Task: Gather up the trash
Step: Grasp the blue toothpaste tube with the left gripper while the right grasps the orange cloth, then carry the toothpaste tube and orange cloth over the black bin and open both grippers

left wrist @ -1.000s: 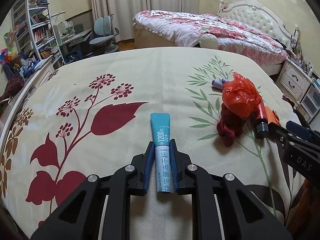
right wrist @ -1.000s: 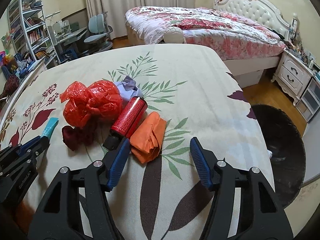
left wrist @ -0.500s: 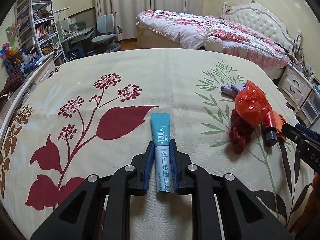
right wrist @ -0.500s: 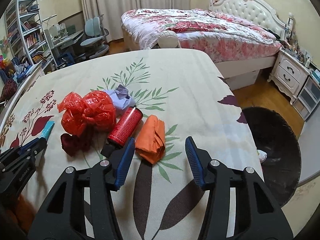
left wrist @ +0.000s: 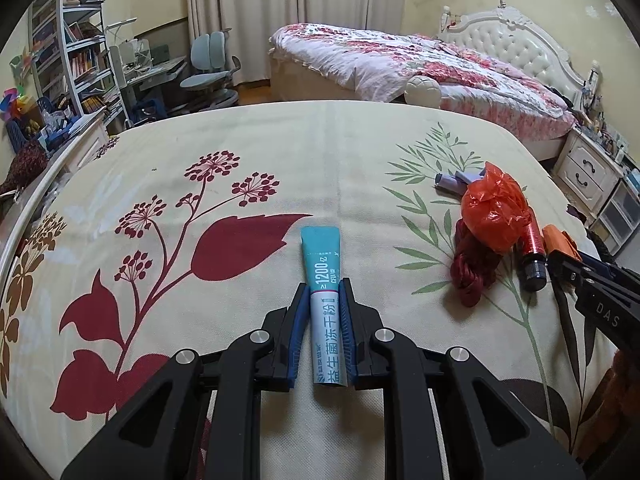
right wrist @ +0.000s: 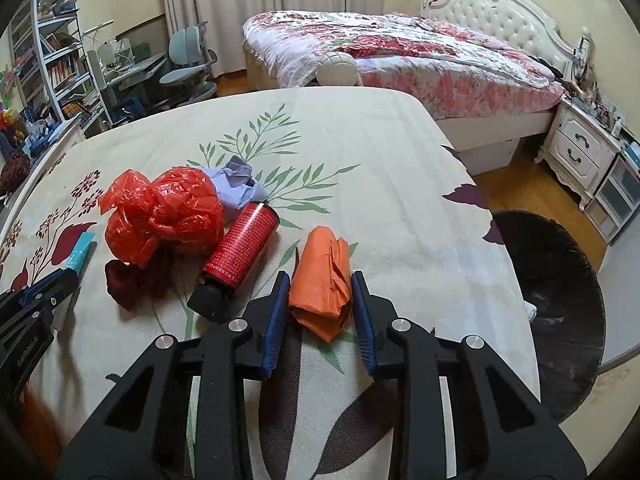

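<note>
A: Right wrist view: the right gripper [right wrist: 320, 312] is being closed around the orange paper wad [right wrist: 322, 280]; a second ago the jaws were standing wide, wad only at the left finger. Pads are now being pressed against both its sides.

B: So a second pickup is being started. Left side?

A: Unchanged. The left gripper [left wrist: 325, 328] is being kept clamped on the teal tube [left wrist: 325, 300], tube lying lengthwise between the fingers, on the bedspread [left wrist: 280, 160].

B: Bin?

A: The black bin [right wrist: 560, 320] is being seen just off the bed's right edge.
</note>
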{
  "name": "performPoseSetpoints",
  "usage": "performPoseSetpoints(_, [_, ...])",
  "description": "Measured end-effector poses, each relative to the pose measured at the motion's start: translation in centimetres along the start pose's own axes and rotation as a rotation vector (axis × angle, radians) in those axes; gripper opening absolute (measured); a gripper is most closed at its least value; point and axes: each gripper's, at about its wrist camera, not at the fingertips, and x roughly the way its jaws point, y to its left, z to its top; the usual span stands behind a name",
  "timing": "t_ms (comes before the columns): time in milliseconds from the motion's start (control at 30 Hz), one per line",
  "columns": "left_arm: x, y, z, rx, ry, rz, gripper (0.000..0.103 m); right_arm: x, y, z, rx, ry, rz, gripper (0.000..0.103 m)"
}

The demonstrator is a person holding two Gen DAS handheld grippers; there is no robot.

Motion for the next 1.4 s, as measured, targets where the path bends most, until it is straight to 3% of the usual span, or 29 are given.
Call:
performPoseSetpoints(333, [-1.9,-1.5,-0.4,0.017,-0.027,-0.033,0.018,-2.4,-2.1,-1.2,0.018,-0.035,-0.010,0.030])
performPoseSetpoints(700, [-4.3,-6.3,-0.5,0.093,-0.069,-0.103,0.018,-4.7,-5.8,-2.4,0.066,-0.077,-0.041,0.030])
performPoseSetpoints(1400, [-4.2,-21.4,-0.3,0.303,-0.112,-0.288,0.018,-6.6,-17.4,-3.8,0.230,-0.124,-0.204,0.030])
